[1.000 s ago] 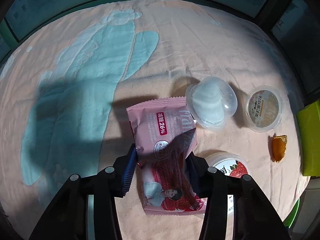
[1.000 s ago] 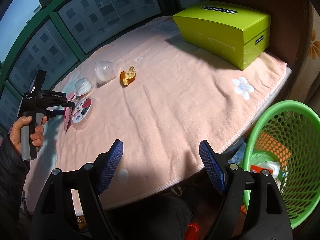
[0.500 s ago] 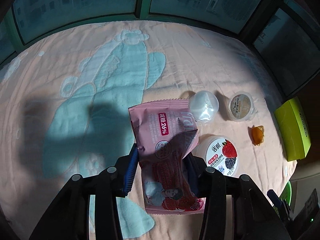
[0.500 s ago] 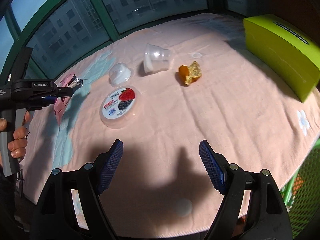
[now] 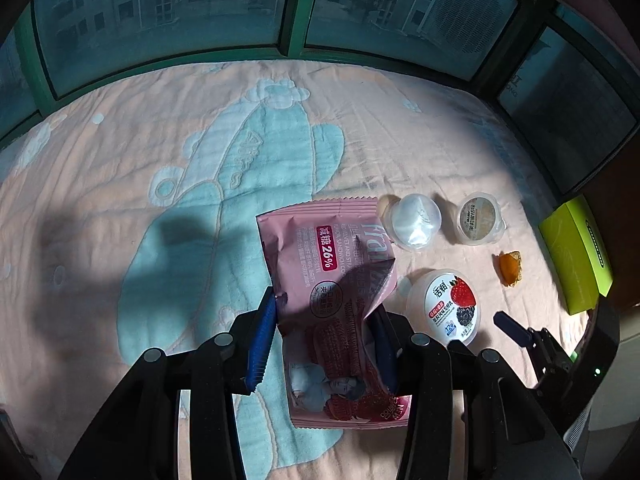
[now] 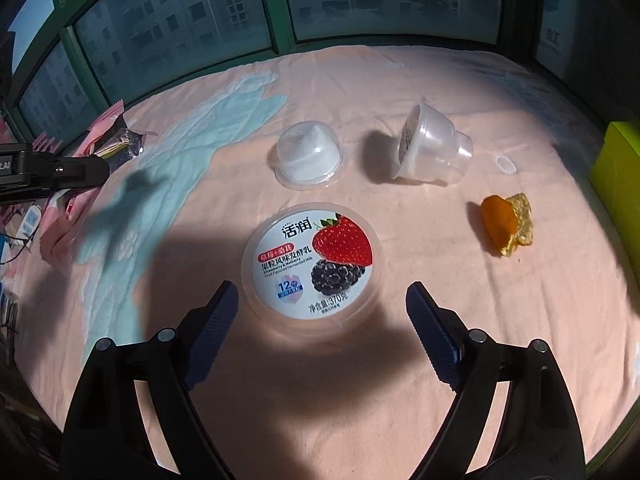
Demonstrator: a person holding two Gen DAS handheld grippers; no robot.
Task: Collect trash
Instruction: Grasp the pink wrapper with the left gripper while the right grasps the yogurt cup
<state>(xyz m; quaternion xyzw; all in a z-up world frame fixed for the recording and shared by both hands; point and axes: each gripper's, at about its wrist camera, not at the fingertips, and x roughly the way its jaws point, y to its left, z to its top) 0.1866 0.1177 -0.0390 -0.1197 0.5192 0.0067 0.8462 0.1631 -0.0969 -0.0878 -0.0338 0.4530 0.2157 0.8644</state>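
My left gripper (image 5: 324,330) is shut on a pink snack wrapper (image 5: 332,276) and holds it up above the blanket. The wrapper also shows at the left of the right wrist view (image 6: 106,136), held by the left gripper (image 6: 102,168). My right gripper (image 6: 320,312) is open and empty, just in front of a round yogurt tub (image 6: 314,262) with a strawberry lid, its fingers either side of the near rim. The tub also shows in the left wrist view (image 5: 450,306), with the right gripper's fingertip (image 5: 510,326) beside it.
A clear dome lid (image 6: 308,154), a tipped clear cup (image 6: 432,148) and an orange peel scrap (image 6: 506,224) lie on the pink blanket (image 6: 400,360) beyond the tub. A green box (image 5: 576,256) stands at the right. Windows run along the far edge.
My right gripper has swung left from the green basket and closed in on the yogurt tub. My left gripper has lifted higher with the wrapper.
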